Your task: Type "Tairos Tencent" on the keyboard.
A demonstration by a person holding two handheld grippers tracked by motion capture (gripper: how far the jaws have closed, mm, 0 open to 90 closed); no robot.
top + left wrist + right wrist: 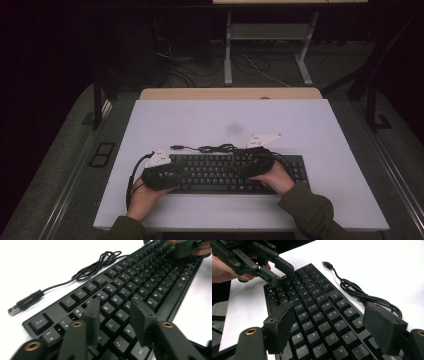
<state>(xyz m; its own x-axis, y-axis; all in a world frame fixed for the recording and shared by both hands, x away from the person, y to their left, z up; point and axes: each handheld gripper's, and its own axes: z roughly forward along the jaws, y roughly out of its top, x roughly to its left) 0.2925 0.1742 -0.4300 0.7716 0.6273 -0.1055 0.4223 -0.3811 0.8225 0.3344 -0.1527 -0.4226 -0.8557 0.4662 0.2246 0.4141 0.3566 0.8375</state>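
Both grippers (162, 172) (257, 162), jaws apart and empty, hover over keyboard (215, 172) on white table (225, 117).

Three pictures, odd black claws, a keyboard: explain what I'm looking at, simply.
A person sits at a white table and holds a hand-operated two-jaw gripper in each hand. The top picture looks down from above: the left gripper and right gripper hover over a black keyboard. The other two pictures come from cameras riding on each gripper, looking along its own jaws. The keyboard's cable lies coiled behind it, with the plug loose on the table. Both grippers are open above the keys; nothing is held.
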